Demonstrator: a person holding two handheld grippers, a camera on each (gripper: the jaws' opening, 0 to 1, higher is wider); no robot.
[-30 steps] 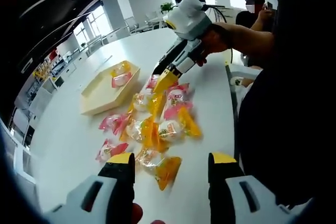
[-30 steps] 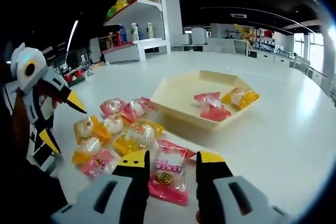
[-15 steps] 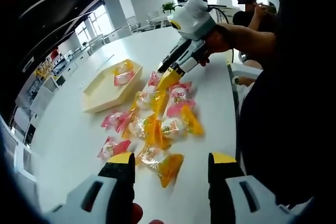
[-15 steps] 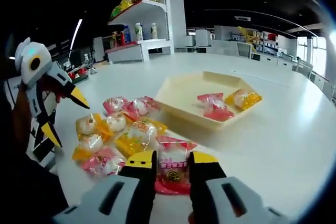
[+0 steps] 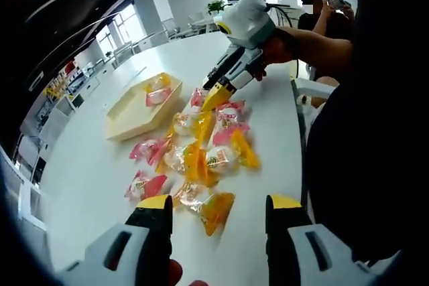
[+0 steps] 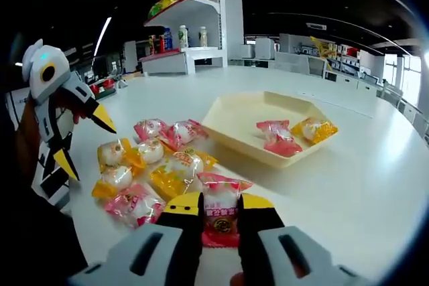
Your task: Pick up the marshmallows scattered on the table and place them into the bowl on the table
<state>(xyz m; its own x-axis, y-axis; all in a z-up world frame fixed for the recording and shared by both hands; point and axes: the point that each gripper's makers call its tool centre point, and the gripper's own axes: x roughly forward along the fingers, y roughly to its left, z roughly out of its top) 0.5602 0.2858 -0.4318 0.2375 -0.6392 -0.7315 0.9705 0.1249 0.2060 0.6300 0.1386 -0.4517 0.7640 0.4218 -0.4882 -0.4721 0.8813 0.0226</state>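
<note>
Right gripper [image 6: 220, 207]: your jaws are pinched on the pink marshmallow packet [image 6: 220, 207], lying on the table [image 6: 348, 179].
Left gripper [image 5: 218, 209]: spread wide above the pile.
Handling: light, squashy, crinkly; grip mid-packet.
Bowl [image 6: 234, 132]: just beyond.

Legible text: none you can read. The pink marshmallow wrapper [image 6: 219, 213] carries a round printed emblem, characters blurred.

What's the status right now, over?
Right gripper shut on pink marshmallow. Left gripper open, empty. Bowl holds two. Path clear.
</note>
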